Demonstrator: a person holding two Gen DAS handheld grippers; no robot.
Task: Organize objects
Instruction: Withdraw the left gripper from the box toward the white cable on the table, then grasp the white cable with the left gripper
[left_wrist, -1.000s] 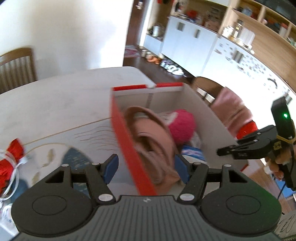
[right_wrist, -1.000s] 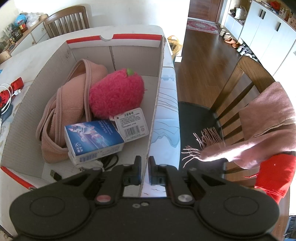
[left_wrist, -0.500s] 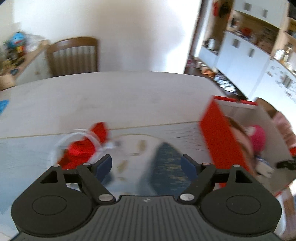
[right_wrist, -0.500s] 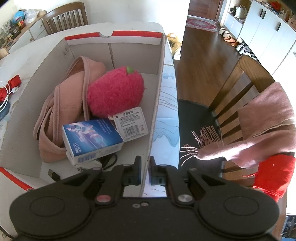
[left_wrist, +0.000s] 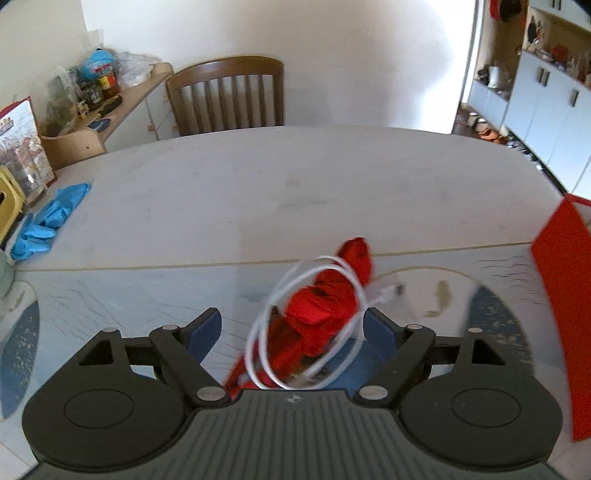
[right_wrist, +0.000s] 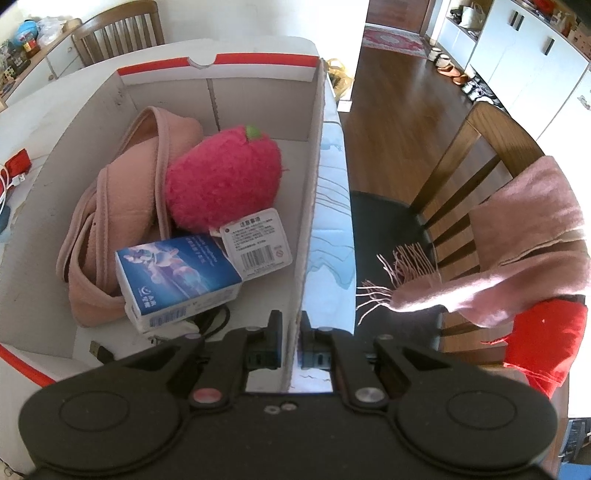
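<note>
change since earlier: left hand-held gripper (left_wrist: 291, 326) has swung away from the cardboard box (right_wrist: 308, 192) to the open part of the surface (left_wrist: 295, 184), and its jaws have just been opening; the right one has kept its place.
far left of the surface: blue gloves (left_wrist: 48, 218) lie crumpled near the edge, well apart from everything else.
left hand-held gripper: jaws stand wide, pointing down at the surface; the pads press on nothing.
red cloth bundle: the red cloth (left_wrist: 325, 302) lies on the surface, its near end between the spread blue pads, its far end reaching away from them.
white cable: a coiled white cable (left_wrist: 303, 325) loops around the red cloth, its plug end lying just to the right of it.
box edge, left view: a red side of the cardboard box shows at the far right.
box contents: a pink bag (right_wrist: 122, 221) at the left, a pink plush strawberry (right_wrist: 221, 181) beside it, a blue and white carton (right_wrist: 177, 277) in front, a tag with a barcode (right_wrist: 256, 243) touching the carton.
right hand-held gripper (right_wrist: 289, 345): jaws narrow, clamped on the right wall of the cardboard box, one finger inside and one outside.
right of the box: a wooden chair (right_wrist: 469, 177) with a pink scarf (right_wrist: 517, 243) draped on its back.
</note>
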